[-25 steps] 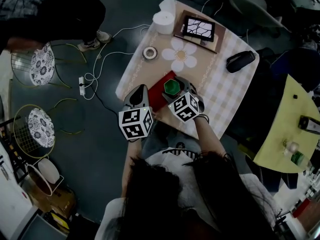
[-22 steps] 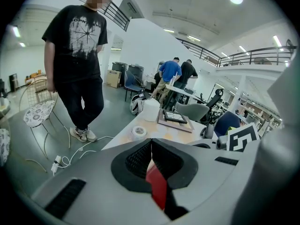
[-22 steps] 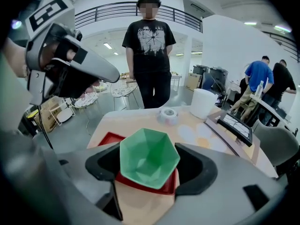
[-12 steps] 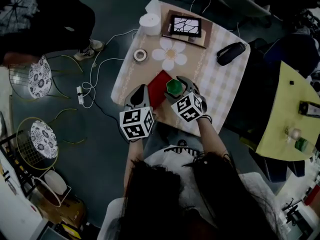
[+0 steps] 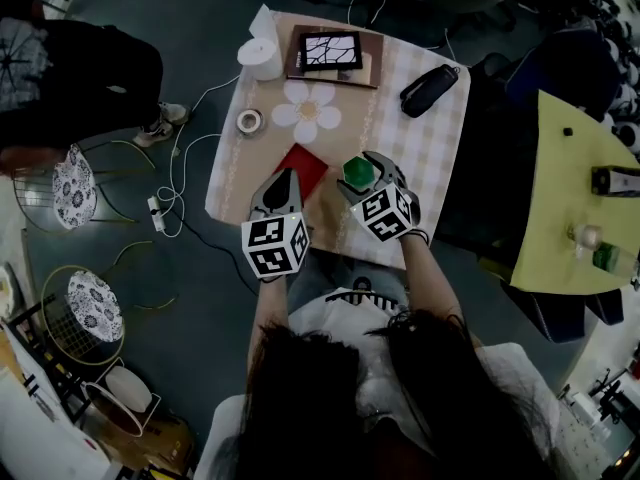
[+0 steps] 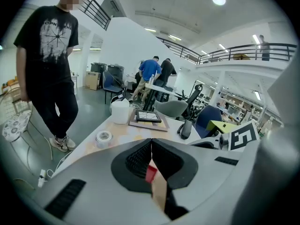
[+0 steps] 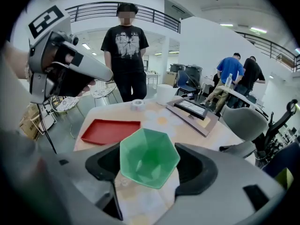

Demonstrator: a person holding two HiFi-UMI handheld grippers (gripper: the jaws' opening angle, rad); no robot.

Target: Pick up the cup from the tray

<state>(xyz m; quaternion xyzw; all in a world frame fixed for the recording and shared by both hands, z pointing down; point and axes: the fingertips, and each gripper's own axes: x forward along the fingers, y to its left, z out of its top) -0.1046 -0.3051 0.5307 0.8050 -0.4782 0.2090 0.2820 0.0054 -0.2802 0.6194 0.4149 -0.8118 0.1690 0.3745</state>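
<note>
Already the green cup point(image 5: 355, 172) is sitting off the tray, between the fingers point(image 7: 199, 170) of the right gripper point(image 7: 150, 165). The fingers are standing wide and are closing on the cup's faceted sides, so they appear to be holding it. It is hanging over the checked worktop point(image 5: 430, 148), just beside the red tray point(image 7: 110, 131). Whether its base is fully clear of the worktop is hard to tell from the dim head view, though the right gripper view suggests it is riding a little above the surface.

By my reading, the pick-up step is being completed. The next move is calling for a steady, level grip while the cup is carried clear, without squeezing its thin walls or tipping it.

The cup is showing an empty inside. The tray is lying flat and is also carrying nothing.

The left gripper point(image 6: 151, 146) is hovering near the tray's near edge with its fingers pressed together, gripping nothing.

Farther out, a tape roll point(image 5: 248, 121), a white paper roll point(image 5: 260, 58) and a framed picture point(image 5: 331, 51) are resting on the worktop.
</note>
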